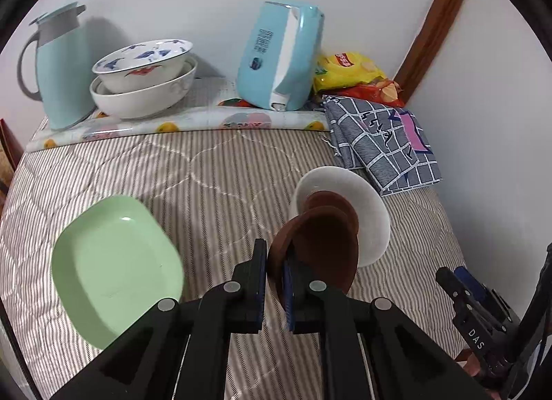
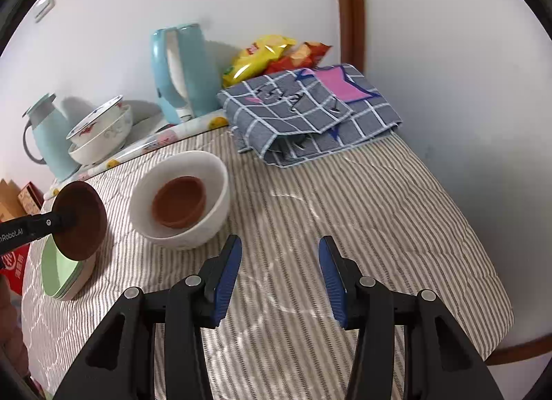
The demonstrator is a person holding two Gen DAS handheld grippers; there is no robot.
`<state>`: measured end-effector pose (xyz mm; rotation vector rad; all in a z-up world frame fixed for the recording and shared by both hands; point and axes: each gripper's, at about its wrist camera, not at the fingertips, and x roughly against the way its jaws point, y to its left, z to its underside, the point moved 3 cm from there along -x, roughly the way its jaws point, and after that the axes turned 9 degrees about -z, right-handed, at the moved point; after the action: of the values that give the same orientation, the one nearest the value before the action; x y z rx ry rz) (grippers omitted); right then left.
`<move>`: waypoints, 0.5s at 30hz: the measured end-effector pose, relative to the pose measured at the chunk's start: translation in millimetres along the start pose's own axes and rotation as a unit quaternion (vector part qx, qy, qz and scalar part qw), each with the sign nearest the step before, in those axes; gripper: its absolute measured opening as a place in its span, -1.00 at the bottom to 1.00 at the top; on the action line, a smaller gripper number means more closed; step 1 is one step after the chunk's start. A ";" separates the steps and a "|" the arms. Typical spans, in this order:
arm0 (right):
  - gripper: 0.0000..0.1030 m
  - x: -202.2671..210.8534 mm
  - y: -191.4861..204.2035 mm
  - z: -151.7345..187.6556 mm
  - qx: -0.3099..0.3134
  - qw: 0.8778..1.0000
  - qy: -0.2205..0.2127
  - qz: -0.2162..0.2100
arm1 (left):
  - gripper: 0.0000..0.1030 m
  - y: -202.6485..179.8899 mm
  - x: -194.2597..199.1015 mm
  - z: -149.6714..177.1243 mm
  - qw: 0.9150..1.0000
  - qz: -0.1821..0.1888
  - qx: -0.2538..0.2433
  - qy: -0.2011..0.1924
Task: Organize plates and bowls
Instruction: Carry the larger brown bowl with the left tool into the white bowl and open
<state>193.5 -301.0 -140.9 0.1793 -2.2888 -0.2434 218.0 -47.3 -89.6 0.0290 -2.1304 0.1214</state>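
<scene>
My left tongs [image 1: 274, 282] grip 1 brown bowl [image 1: 321, 248], lifted; another sits nested in the white bowl [image 2: 179, 200]. My right tongs [image 2: 279, 276] hang released, and the green plates [image 2: 57, 272] look stacked.

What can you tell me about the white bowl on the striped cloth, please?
The white bowl is round and deep, with a smooth glazed look, like ceramic. It stands upright on the striped cloth, in front of the folded checked cloth. A small brown bowl sits inside it, upright. No gripper touches it: the left gripper holds a second brown bowl in the air beside it, and the right gripper is open and empty.
</scene>
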 end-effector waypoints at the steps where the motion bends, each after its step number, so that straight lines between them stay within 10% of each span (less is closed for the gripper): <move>1: -0.10 0.1 -2.6 0.2 -0.003 1.000 -0.001 0.001 | -0.83 -2.4 -0.7 -0.6 1.000 0.000 -0.001 0.000; 15: -0.10 -3.8 -36.6 1.3 -0.027 1.000 -0.003 0.016 | -0.82 -31.2 -26.1 -19.9 1.000 -0.002 -0.016 0.009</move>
<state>196.9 -335.6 -152.9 0.1158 -2.2858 -0.2889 250.8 -77.2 -98.7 0.0137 -2.1130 0.0852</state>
